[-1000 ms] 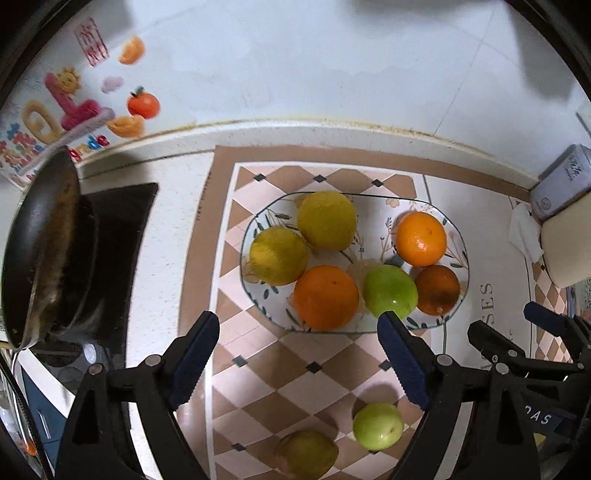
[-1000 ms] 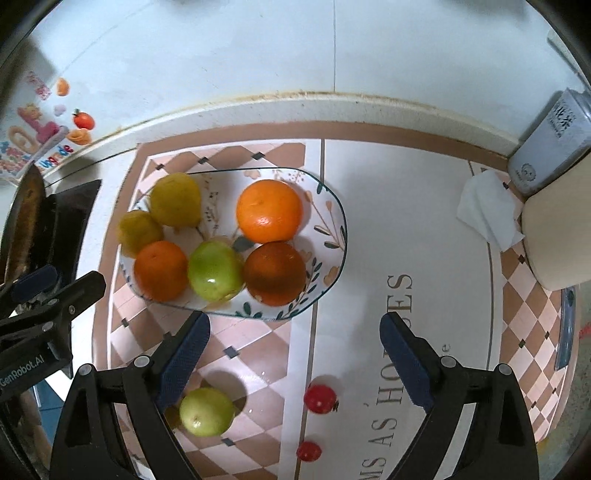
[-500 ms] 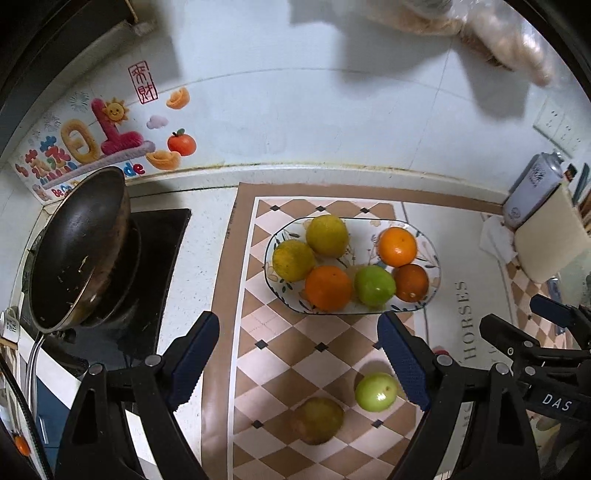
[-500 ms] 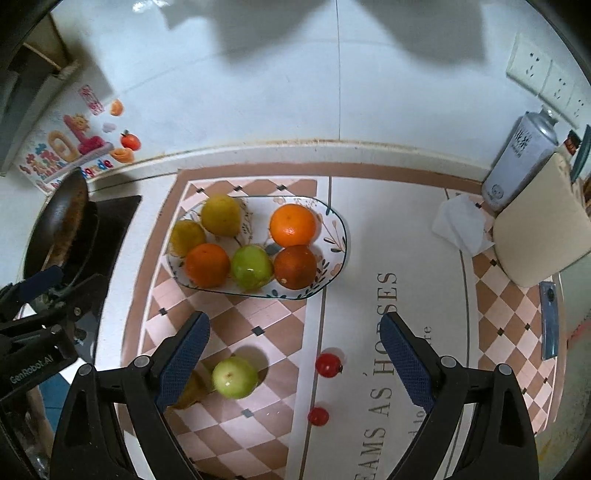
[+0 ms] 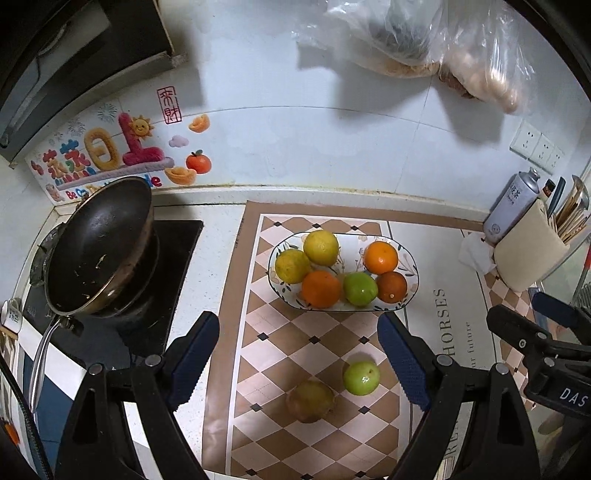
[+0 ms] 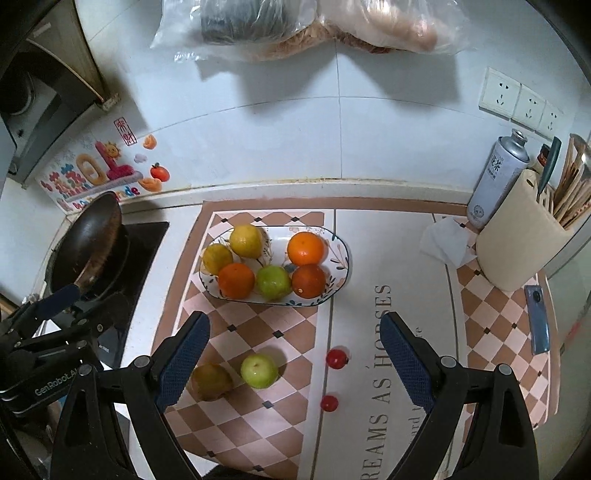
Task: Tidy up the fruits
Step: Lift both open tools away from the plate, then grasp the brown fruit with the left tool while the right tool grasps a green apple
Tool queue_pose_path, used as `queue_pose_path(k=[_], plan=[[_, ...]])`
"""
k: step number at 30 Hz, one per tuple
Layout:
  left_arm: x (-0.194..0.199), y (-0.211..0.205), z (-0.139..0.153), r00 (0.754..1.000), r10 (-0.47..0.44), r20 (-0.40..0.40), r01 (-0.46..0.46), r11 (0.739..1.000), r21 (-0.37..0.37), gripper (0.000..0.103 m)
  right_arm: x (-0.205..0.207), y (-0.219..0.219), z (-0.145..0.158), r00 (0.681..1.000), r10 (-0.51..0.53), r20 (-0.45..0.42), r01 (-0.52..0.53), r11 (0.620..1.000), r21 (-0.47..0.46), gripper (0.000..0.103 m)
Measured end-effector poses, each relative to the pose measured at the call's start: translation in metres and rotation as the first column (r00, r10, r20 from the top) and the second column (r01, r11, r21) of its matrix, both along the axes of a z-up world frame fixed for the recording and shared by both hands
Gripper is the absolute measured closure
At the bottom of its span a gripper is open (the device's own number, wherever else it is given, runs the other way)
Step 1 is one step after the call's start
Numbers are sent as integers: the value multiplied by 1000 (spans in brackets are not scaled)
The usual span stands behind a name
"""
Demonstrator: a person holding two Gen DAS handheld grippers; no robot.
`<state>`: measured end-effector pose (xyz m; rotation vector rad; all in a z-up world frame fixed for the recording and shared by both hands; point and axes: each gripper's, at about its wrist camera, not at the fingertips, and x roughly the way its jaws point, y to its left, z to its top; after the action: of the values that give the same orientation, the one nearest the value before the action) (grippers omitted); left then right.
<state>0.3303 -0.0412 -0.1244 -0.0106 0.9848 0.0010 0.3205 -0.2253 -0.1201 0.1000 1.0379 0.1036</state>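
An oval patterned plate [image 5: 408, 258] [image 6: 341, 251] on the checked mat holds several fruits: yellow citrus, oranges and a green apple [image 5: 360, 288]. On the mat in front lie a loose green apple [image 5: 361, 377] [image 6: 259, 370], a brownish-yellow fruit [image 5: 311, 401] [image 6: 211, 382] and two small red tomatoes [image 6: 337, 358] [image 6: 328, 403]. My left gripper [image 5: 299, 363] is open and empty, above and before the loose fruits. My right gripper [image 6: 295, 363] is open and empty above the loose apple and tomatoes.
A black wok [image 5: 99, 247] sits on the stove at left. A spray can [image 6: 496, 177], a cream utensil holder [image 6: 517, 251], a crumpled tissue [image 6: 443, 240] and a blue phone [image 6: 537, 319] are at right. Plastic bags [image 6: 295, 26] hang on the tiled wall.
Both grippers have pulled back and up from the plate, so the plate looks smaller and the loose fruits and the wall show more. Both stay open and empty.
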Motion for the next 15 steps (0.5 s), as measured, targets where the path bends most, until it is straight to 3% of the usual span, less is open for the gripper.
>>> queue_pose_path(k=[3, 4, 5, 9, 13, 15], plan=[[3, 1, -8, 1000, 6, -24, -6, 1000, 10, 15, 2, -3, -10, 1000, -5, -25, 6, 999, 51, 8], [5, 1, -15, 999, 13, -38, -12, 1000, 21, 12, 3, -3, -15, 999, -3, -38, 5, 998, 69, 8], [6, 2, -21, 998, 19, -54, -17, 999, 34, 0, 6, -5, -25, 998, 1, -62, 5, 995, 97, 8], [7, 5, -65, 988, 43, -148, -30, 996, 87, 0, 15, -5, -77, 983, 14, -181, 18, 985, 173, 8], [4, 6, -125, 954, 57, -293, -22, 992, 120, 0, 25, 1, -141, 951, 41, -307, 39, 968, 249, 10], [3, 8, -151, 927, 68, -368, -29, 993, 111, 0, 29, 7, -167, 932, 56, -357, 50, 959, 280, 20]])
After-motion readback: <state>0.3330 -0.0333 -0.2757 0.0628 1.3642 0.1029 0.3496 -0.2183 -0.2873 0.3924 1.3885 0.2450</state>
